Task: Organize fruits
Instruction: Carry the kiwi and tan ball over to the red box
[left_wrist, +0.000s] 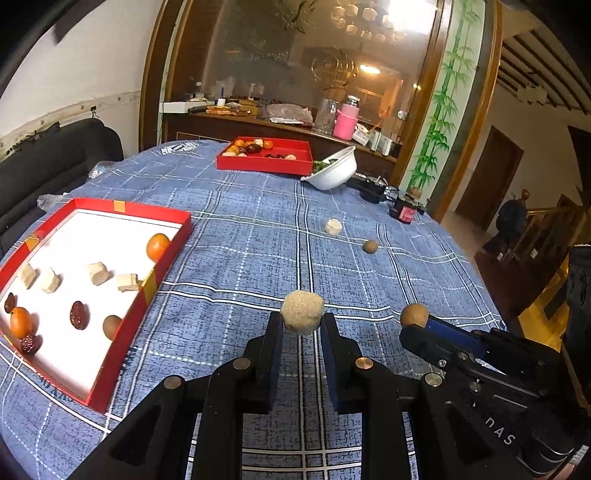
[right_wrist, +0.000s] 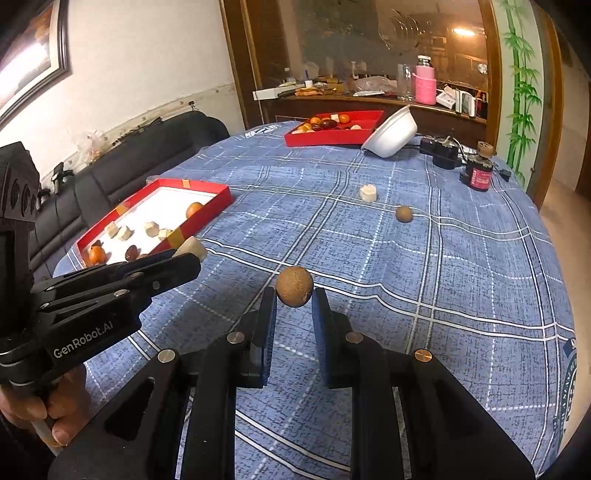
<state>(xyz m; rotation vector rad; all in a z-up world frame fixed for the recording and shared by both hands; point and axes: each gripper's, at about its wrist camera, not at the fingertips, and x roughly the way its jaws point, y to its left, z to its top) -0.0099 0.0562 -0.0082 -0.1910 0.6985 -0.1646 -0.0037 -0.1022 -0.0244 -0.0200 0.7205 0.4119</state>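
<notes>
My left gripper (left_wrist: 302, 320) is shut on a pale beige chunk (left_wrist: 302, 311), held above the blue checked cloth. To its right my right gripper (right_wrist: 294, 295) is shut on a brown round longan (right_wrist: 294, 286); the same longan (left_wrist: 414, 315) shows in the left wrist view. The near red tray (left_wrist: 168, 266) with a white floor lies to the left and holds oranges, pale chunks, dark red dates and a longan. On the cloth ahead lie one more pale chunk (left_wrist: 333, 226) and a loose longan (left_wrist: 369, 246).
A far red tray (left_wrist: 266, 168) with mixed fruit sits at the back of the table, a tipped white bowl (left_wrist: 332, 173) beside it. A dark jar (left_wrist: 405, 212) and black gadgets stand at the right edge. A dark sofa (right_wrist: 122, 166) lies left of the table. A hand (right_wrist: 55, 410) grips the left tool.
</notes>
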